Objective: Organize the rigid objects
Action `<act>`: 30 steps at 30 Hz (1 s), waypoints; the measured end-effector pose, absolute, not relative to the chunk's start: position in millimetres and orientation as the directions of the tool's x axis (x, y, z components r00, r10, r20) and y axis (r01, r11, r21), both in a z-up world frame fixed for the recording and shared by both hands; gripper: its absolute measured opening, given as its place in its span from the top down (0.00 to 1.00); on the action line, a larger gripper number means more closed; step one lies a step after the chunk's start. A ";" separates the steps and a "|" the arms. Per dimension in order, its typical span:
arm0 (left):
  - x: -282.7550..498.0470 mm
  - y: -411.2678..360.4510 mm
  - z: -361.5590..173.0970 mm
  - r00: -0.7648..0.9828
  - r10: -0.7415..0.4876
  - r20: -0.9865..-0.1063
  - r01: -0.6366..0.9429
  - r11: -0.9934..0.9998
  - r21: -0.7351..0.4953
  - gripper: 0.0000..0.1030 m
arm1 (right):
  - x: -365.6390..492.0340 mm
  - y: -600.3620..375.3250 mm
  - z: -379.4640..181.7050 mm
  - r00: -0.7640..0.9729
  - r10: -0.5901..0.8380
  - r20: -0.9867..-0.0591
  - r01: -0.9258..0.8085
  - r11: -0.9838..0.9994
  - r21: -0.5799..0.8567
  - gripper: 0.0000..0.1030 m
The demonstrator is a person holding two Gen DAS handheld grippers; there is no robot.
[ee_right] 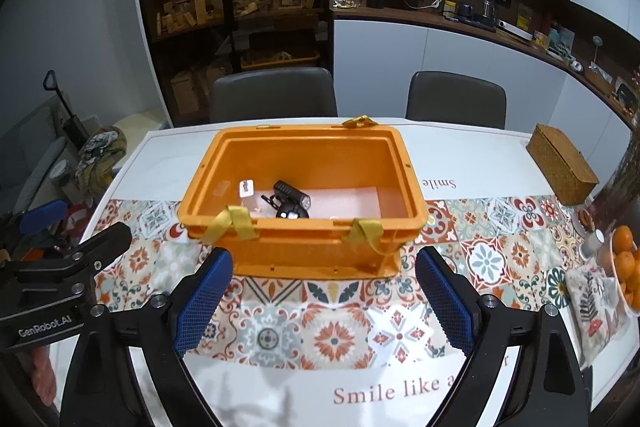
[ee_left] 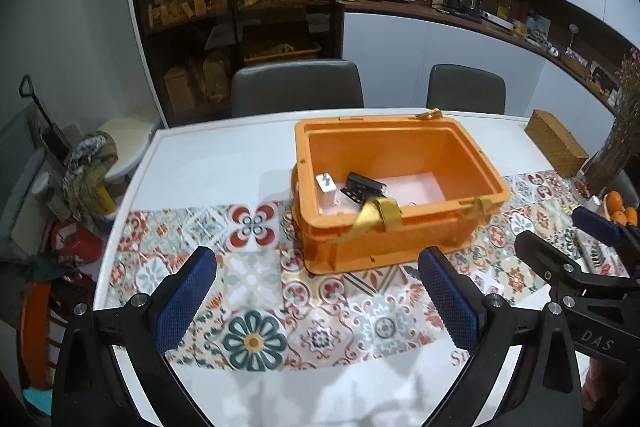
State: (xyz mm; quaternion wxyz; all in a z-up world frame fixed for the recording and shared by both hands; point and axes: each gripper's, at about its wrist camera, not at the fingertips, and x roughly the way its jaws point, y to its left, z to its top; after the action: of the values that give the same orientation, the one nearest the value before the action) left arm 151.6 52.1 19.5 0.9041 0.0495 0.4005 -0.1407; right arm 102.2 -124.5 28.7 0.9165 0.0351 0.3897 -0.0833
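Both the left gripper (ee_left: 318,301) and right gripper (ee_right: 324,301) hung wide open and empty near the orange box (ee_right: 408,195), which held a black light (ee_right: 291,201) and a white charger (ee_right: 247,188).

Both fisheye views look forward and downward along their own hand-held gripper's fingers, from above the near edge of the table (ee_left: 224,155). The left wrist view sits further left, seeing the orange crate (ee_left: 400,227) right of centre; the right wrist view sees it centred. Both share the crate, patterned runner (ee_right: 500,251), two grey chairs (ee_right: 272,95) and the shelves behind them.
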 end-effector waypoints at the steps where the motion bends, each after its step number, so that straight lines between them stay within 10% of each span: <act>1: 149.5 53.7 17.6 0.635 -0.216 -0.742 0.288 0.957 -0.033 0.00 | 99.2 -124.6 27.4 0.680 -0.121 -0.723 0.178 0.984 0.003 0.10; 30: 106.2 55.4 2.1 0.619 -0.153 -0.770 0.222 0.975 -0.015 0.00 | 68.7 -126.7 9.4 0.637 -0.072 -0.768 0.129 0.992 0.014 0.10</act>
State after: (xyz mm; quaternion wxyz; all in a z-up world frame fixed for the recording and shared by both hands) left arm 106.2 55.4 2.1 0.8988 0.0407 0.4239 -0.1042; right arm 68.7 -126.8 9.4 0.9039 0.0339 0.4227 -0.0556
